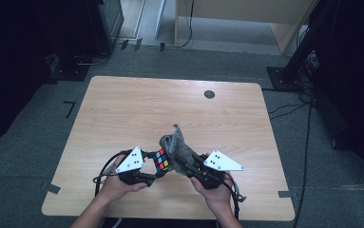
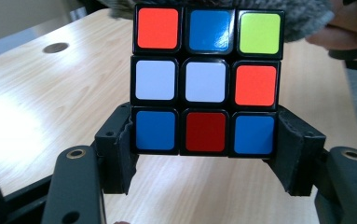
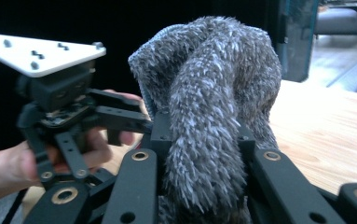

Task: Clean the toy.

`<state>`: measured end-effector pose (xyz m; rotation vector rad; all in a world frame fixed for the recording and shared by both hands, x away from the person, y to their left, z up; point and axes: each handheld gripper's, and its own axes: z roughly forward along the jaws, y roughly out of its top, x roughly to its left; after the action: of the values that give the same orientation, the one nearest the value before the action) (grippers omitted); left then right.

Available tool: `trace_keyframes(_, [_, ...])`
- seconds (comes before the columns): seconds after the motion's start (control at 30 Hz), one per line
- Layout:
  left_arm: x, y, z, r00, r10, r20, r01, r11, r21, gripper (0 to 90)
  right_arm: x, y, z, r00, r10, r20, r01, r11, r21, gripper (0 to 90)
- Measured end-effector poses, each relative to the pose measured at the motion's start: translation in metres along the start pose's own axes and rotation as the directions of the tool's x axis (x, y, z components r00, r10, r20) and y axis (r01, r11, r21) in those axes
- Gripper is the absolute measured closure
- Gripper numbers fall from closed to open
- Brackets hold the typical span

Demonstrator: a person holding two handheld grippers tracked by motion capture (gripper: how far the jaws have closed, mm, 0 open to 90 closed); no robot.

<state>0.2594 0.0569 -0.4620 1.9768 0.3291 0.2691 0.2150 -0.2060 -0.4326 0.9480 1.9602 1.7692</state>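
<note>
A puzzle cube (image 1: pixel 161 160) (image 2: pixel 207 79) with red, blue, white and yellow-green stickers is held above the wooden table (image 1: pixel 122 109). My left gripper (image 1: pixel 157 167) (image 2: pixel 206 149) is shut on it, pads pressing its lower row from both sides. A grey fuzzy cloth (image 1: pixel 179 148) (image 3: pixel 209 102) stands bunched up between the jaws of my right gripper (image 1: pixel 185 164) (image 3: pixel 203 135), which is shut on it. The cloth touches the cube's right side in the high view. In the right gripper view the left gripper (image 3: pixel 55 98) and its hand show at the left.
A small dark round disc (image 1: pixel 209 94) (image 2: pixel 55 47) sits in the tabletop near the far edge. Cables (image 1: pixel 104 172) trail from both grippers at the near edge. Dark stands and cables lie on the floor around the table.
</note>
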Motion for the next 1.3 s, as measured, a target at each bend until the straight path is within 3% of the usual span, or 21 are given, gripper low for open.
trace_keyframes(0.07, [0.0,0.0,-0.001,1.0,-0.002,-0.008,0.002,1.0,-0.002,34.7,0.003,-0.001,0.002,1.0,-0.001,0.004,0.001,1.0,0.004,71.5])
trace_keyframes(0.17, [-0.001,0.0,-0.002,0.9998,0.003,-0.018,-0.003,0.9999,-0.011,34.7,-0.004,-0.003,0.003,0.9993,0.037,-0.001,-0.037,0.999,0.013,71.5])
trace_keyframes(0.4, [0.001,0.0,-0.005,0.9995,-0.017,-0.025,0.017,0.9995,-0.026,34.7,-0.013,-0.007,0.002,0.9968,0.055,0.058,-0.057,0.998,0.032,71.8])
trace_keyframes(0.6, [0.0,0.0,-0.002,0.9996,-0.019,-0.021,0.019,0.9996,-0.02,34.6,0.004,0.003,0.001,0.9997,0.021,-0.008,-0.021,1.0,-0.008,71.7])
trace_keyframes(0.7, [-0.002,0.0,-0.001,0.9996,-0.011,-0.028,0.011,0.9998,-0.014,34.7,0.008,0.004,0.003,1.0,0.001,-0.01,0.0,1.0,0.003,71.7])
trace_keyframes(0.87, [-0.001,0.001,-0.002,0.9988,-0.029,-0.039,0.028,0.9994,-0.02,34.7,-0.014,-0.007,0.004,0.9941,0.099,0.045,-0.101,0.994,0.038,71.7])
trace_keyframes(0.97, [0.001,0.001,-0.003,0.9985,-0.032,-0.046,0.031,0.9994,-0.018,34.8,-0.02,-0.009,0.002,0.9898,0.125,0.067,-0.129,0.991,0.046,71.7])
trace_keyframes(1.03, [0.002,0.0,-0.002,0.9971,-0.022,-0.073,0.023,0.9997,0.007,34.8,-0.015,-0.004,-0.001,0.993,0.101,0.061,-0.103,0.994,0.021,71.6])
trace_keyframes(1.13, [-0.002,0.001,0.003,0.9937,0.012,-0.111,-0.006,0.9981,0.061,34.8,0.001,0.006,-0.002,0.9987,0.012,0.049,-0.012,1.0,-0.004,71.5])
trace_keyframes(1.17, [-0.003,0.001,0.005,0.9933,0.02,-0.114,-0.012,0.9975,0.069,34.8,0.012,0.009,0.0,0.9982,-0.045,0.039,0.045,0.999,0.002,71.4])
trace_keyframes(1.23, [-0.008,0.005,0.008,0.9936,0.033,-0.109,-0.023,0.9962,0.084,34.8,0.025,0.009,0.004,0.9943,-0.105,0.017,0.105,0.994,0.02,71.2])
trace_keyframes(1.3, [-0.012,0.009,0.01,0.9934,0.048,-0.104,-0.038,0.9948,0.094,34.8,0.034,0.007,0.011,0.9915,-0.126,-0.032,0.128,0.99,0.057,70.9])
